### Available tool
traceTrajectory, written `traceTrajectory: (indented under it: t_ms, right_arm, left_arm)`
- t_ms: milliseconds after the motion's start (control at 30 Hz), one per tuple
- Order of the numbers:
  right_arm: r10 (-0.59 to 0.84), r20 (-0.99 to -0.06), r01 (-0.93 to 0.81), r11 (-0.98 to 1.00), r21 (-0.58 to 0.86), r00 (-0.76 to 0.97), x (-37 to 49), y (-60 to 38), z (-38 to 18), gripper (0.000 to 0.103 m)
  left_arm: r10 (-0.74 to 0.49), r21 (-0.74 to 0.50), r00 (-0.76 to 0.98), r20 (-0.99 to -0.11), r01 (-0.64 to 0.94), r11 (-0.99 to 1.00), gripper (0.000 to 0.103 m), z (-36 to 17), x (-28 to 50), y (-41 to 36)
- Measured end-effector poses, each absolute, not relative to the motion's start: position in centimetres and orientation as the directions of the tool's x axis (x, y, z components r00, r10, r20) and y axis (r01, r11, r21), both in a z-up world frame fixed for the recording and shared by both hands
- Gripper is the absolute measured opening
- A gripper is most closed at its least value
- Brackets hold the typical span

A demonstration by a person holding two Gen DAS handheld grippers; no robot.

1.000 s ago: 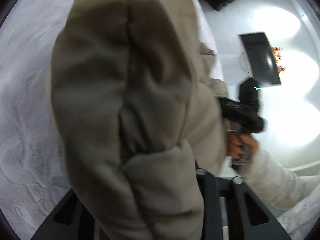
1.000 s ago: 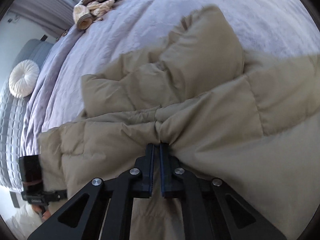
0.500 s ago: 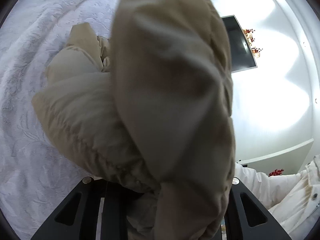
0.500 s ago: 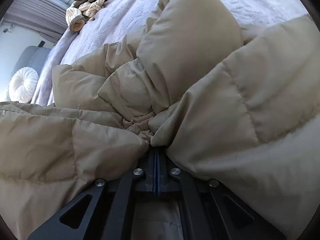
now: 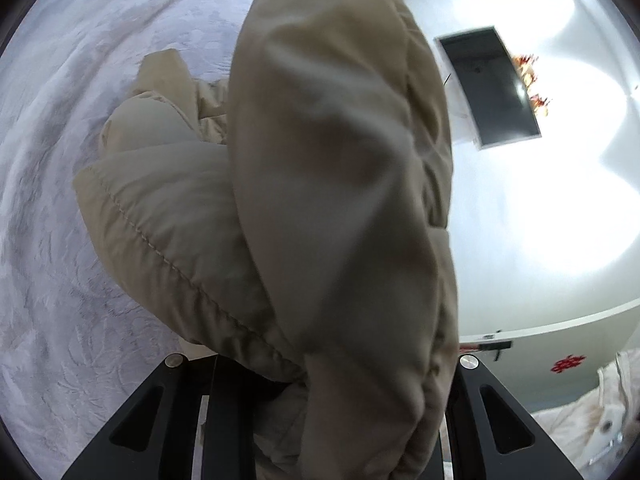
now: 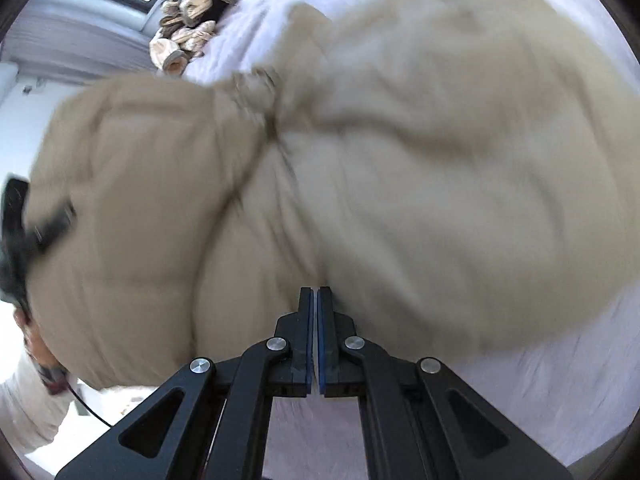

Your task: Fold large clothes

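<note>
Left gripper (image 5: 312, 392), wide, buried in my beige puffer jacket (image 5: 340, 200); right gripper (image 6: 314, 308) pinched closed at six o'clock, jacket bunched over the bed (image 6: 560, 392).

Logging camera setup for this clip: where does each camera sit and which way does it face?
Left wrist: sits on the left gripper, facing the lifted beige puffer jacket, bedspread, wall TV; white sleeve at corner.
Right wrist: sits on the right gripper, looking down at the blurred jacket; the other hand at left edge.
Both share jacket and bedspread.
</note>
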State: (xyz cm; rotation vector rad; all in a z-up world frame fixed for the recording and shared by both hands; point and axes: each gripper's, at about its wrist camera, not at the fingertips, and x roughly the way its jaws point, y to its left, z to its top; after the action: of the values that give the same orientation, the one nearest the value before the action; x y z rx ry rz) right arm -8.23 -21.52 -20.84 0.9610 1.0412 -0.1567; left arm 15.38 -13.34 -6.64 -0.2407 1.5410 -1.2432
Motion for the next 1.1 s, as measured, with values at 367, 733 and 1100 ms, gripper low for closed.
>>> traceTrajectory:
  t_ms: [367, 733, 1100]
  right_arm:
    - [0.409, -0.605, 0.491, 0.357, 0.795, 0.683, -10.8, -23.4, -27.5, 0.000]
    - [0.437, -0.477, 0.413, 0.238, 0.879, 0.763, -14.3, -24.8, -27.6, 0.000]
    - [0.071, -0.704, 0.594, 0.480, 0.645, 0.707, -25.9, -28.3, -16.9, 0.053]
  left_arm:
    - [-0.569, -0.719, -0.450, -0.688, 0.529, 0.450, 0.049, -4.1, 8.7, -30.1]
    - [-0.594, -0.733, -0.457, -0.661, 0.564, 0.381, 0.065, -7.8, 3.6, -40.0]
    - [-0.596, -0.711, -0.442, -0.671, 0.611, 0.347, 0.076, -8.5, -2.7, -44.0]
